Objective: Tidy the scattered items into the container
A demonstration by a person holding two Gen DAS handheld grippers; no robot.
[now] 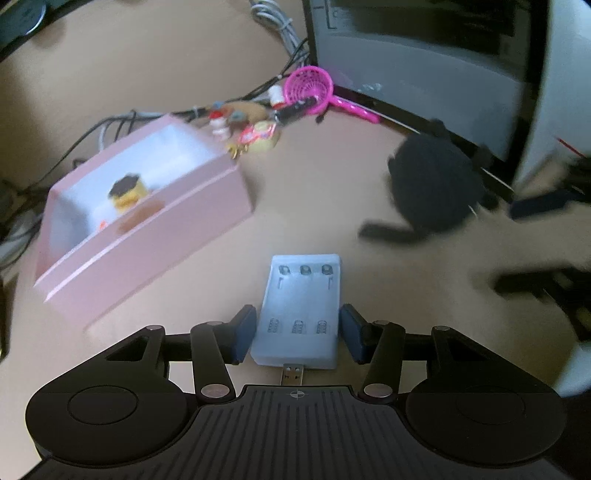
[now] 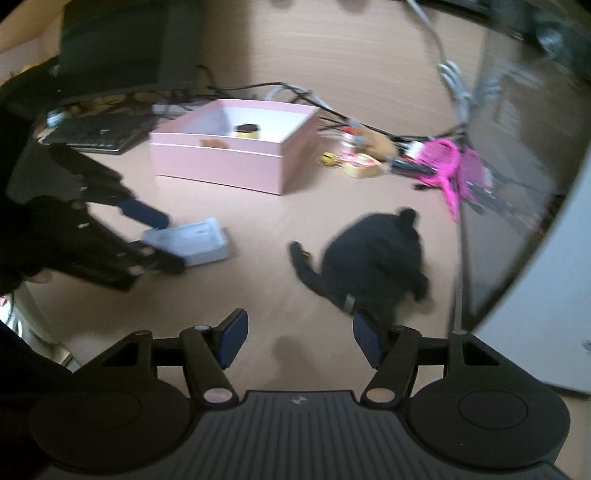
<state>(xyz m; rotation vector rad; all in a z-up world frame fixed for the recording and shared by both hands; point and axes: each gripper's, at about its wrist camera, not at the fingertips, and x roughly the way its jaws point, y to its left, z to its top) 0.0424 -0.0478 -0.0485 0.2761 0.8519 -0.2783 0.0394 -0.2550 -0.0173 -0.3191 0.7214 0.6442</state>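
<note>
Left gripper [image 1: 297, 334]: jaws partly closed, one blue pad on each long side of the white battery charger [image 1: 300, 312]; left pad touches the case, right pad looks to be just at the edge, a sliver of gap cannot be ruled out.
Charger: flat on the tan desk [image 1: 332, 184], three empty battery slots with springs facing up, USB plug pointing back toward the gripper body. Not lifted as far as the right wrist view shows.
Right gripper [image 2: 300, 341]: jaws apart, nothing between the pads, only bare desk beneath. Its right fingertip sits just in front of the black plush toy [image 2: 373, 254].
Black plush toy: lying on the desk, well right of the charger; blurred, shape unclear beyond a round body and a tail-like strip.
Pink box [image 1: 147, 225]: open, white inside, beyond and left of the charger, apart from it. Holds a small yellow and black item [image 1: 127, 195] and a brownish piece near its front wall.
Scattered items: small toys and trinkets [image 1: 255, 134] clustered just off the box's far right corner; a pink toy strainer [image 1: 308, 88] behind them, beside the monitor [image 1: 424, 55].
Cables [image 1: 284, 33]: grey and black, running along the back of the desk behind the box.
Keyboard [image 2: 96, 133]: left of the box in the right wrist view.
</note>
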